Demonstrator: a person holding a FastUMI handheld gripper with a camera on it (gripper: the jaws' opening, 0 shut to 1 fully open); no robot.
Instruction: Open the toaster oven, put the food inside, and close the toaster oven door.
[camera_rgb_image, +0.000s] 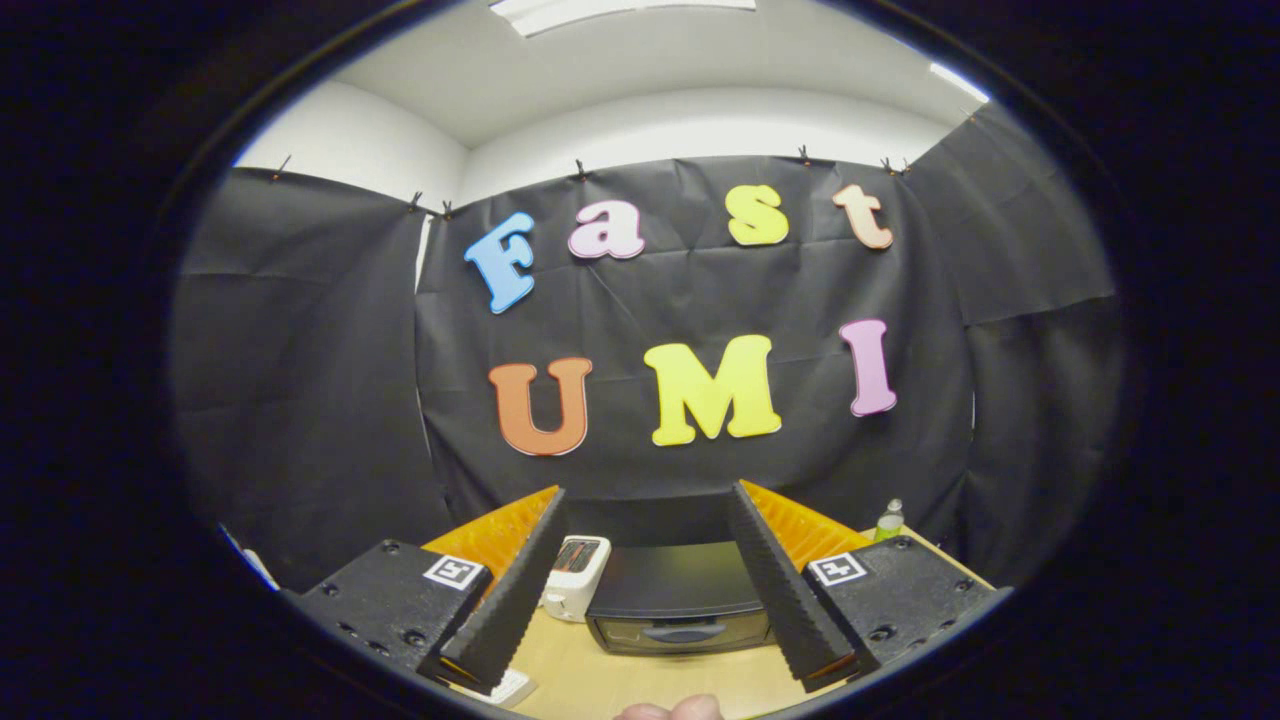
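A black toaster oven (678, 600) stands on the wooden table (570, 665), seen between my two fingers and beyond them, its door shut and the handle facing me. My gripper (648, 498) hangs well above and short of the oven, open, with nothing between its ridged black fingers (520, 580). Something rounded and pale (672, 710) lies on the table close below the gripper; I cannot tell what it is.
A white pop-up toaster (575, 575) stands just left of the oven. A small green-and-clear bottle (888, 520) sits at the table's far right corner. A white flat object (510, 688) lies under the left finger. Black cloth walls close in the booth behind the table.
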